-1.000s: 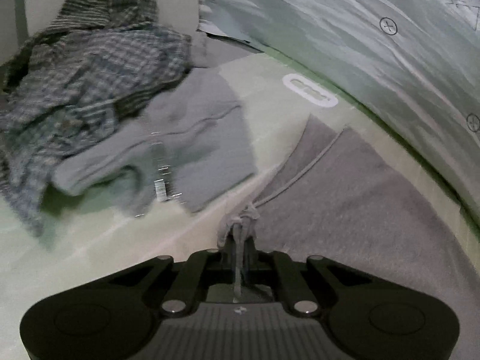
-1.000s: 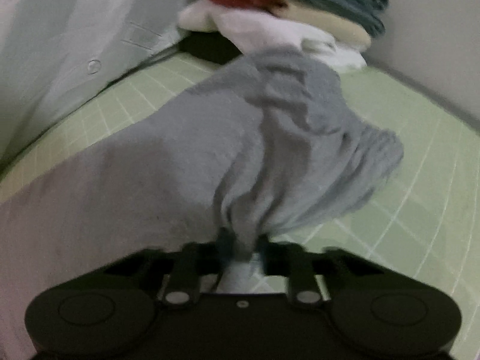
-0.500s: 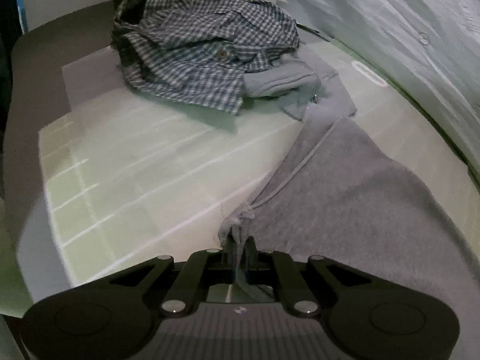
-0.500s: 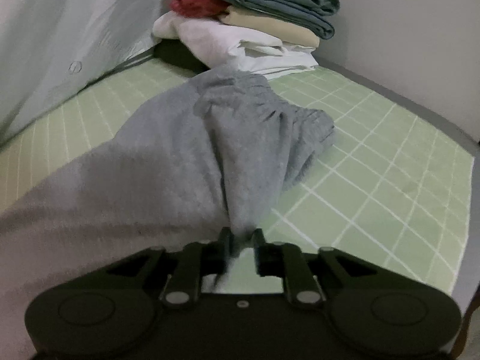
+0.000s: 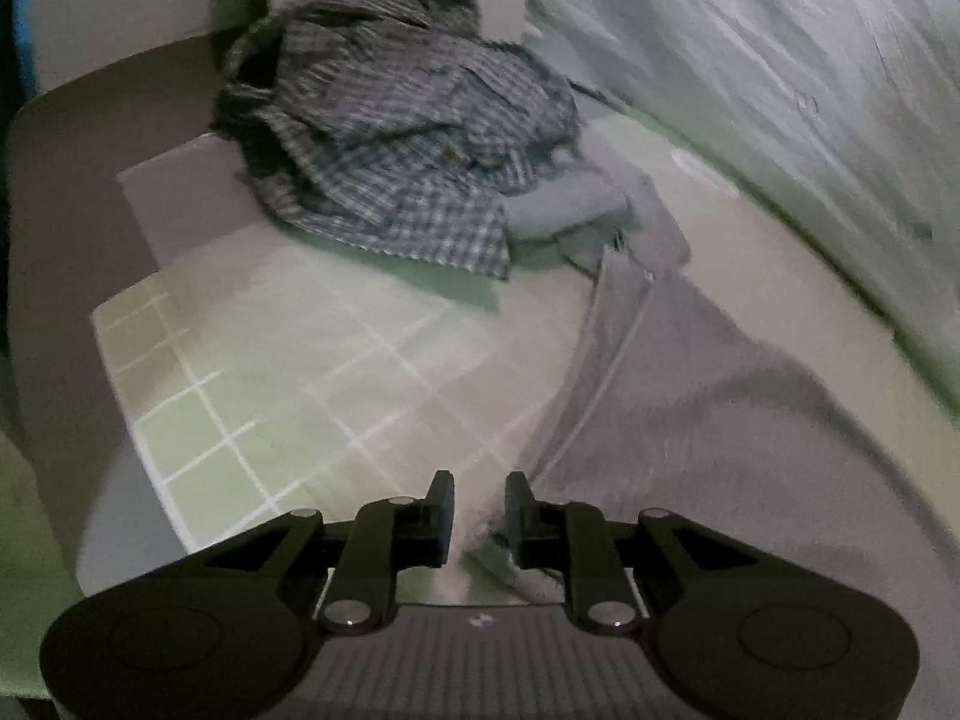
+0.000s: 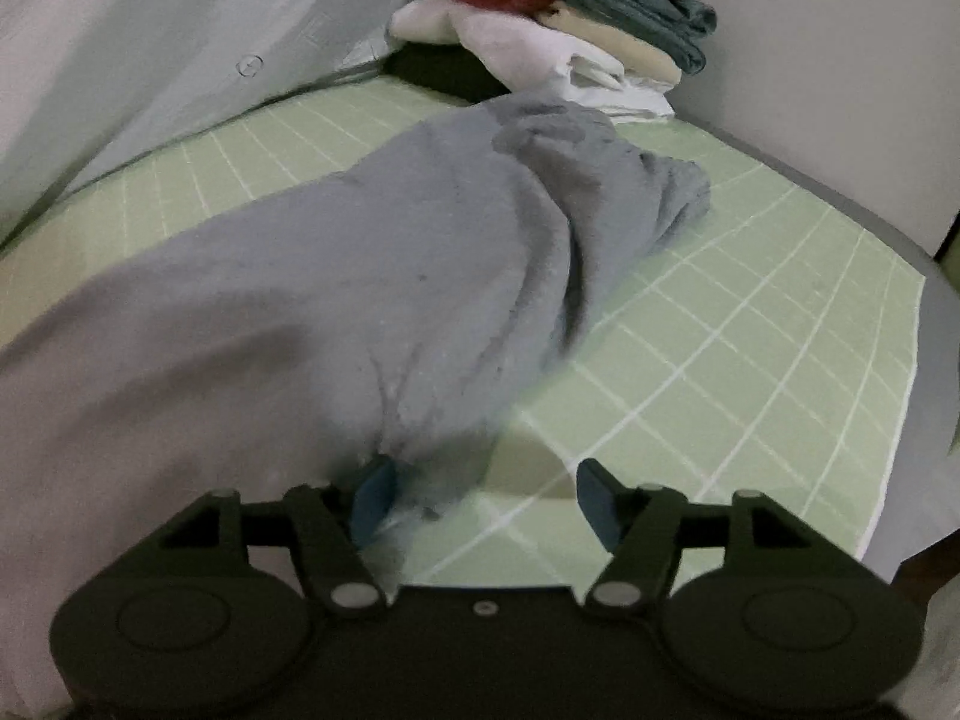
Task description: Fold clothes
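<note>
A grey garment (image 5: 708, 396) lies spread over the green grid mat (image 5: 252, 372). In the left wrist view its seamed edge runs from the far pile down to my left gripper (image 5: 478, 510), which is open, with a cloth corner lying loose beside the right finger. In the right wrist view the same grey garment (image 6: 372, 276) lies bunched and wrinkled on the mat (image 6: 750, 348). My right gripper (image 6: 486, 498) is open wide, and the cloth's near edge rests against the left finger (image 6: 372, 498).
A crumpled plaid shirt (image 5: 408, 150) and a folded grey piece (image 5: 564, 204) lie at the mat's far end. A stack of folded clothes (image 6: 576, 30) stands at the far right corner. A pale curtain (image 5: 780, 90) hangs along one side. The table edge (image 6: 936, 312) is near.
Both grippers have opened and let go of the grey garment, which now lies on the mat. The left view has pulled back slightly from the plaid pile.
</note>
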`<state>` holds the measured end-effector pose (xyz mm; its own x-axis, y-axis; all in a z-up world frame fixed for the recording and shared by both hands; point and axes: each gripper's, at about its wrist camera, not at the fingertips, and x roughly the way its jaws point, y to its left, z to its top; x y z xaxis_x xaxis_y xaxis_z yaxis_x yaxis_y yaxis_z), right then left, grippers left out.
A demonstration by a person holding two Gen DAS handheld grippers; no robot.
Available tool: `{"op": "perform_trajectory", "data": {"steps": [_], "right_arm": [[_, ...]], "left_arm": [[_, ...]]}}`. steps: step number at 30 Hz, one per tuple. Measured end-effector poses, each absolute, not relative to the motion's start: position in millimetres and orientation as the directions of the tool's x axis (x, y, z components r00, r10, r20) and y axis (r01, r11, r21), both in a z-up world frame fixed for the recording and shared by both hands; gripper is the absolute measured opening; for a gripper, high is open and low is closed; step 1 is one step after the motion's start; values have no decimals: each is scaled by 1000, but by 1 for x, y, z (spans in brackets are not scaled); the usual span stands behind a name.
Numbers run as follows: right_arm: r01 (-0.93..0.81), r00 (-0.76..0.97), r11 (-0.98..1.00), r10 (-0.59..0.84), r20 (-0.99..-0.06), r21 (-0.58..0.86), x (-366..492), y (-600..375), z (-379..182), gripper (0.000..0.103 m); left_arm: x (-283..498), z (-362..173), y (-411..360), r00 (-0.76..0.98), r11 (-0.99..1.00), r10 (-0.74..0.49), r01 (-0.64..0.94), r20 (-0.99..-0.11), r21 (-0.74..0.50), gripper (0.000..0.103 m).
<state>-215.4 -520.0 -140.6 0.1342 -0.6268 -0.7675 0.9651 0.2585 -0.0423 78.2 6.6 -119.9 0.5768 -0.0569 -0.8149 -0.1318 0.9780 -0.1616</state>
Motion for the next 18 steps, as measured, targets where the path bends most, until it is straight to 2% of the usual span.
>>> {"op": "perform_trajectory", "data": {"steps": [2, 6, 12, 18], "right_arm": [[959, 128, 274, -626, -769, -64, -209, -516, -140, 69], [957, 90, 268, -628, -773, -107, -201, -522, -140, 78], [952, 70, 272, -638, -767, -139, -198, -520, -141, 82], [947, 65, 279, -650, -757, -159, -197, -518, -141, 84]], "left_arm": [[77, -125, 3, 571, 981, -59, -117, -819, -152, 27], [76, -129, 2, 572, 978, -82, -111, -816, -176, 27], [73, -131, -4, 587, 979, -84, -103, -805, -177, 27], [70, -133, -20, 595, 990, -70, -56, -801, -128, 27]]}}
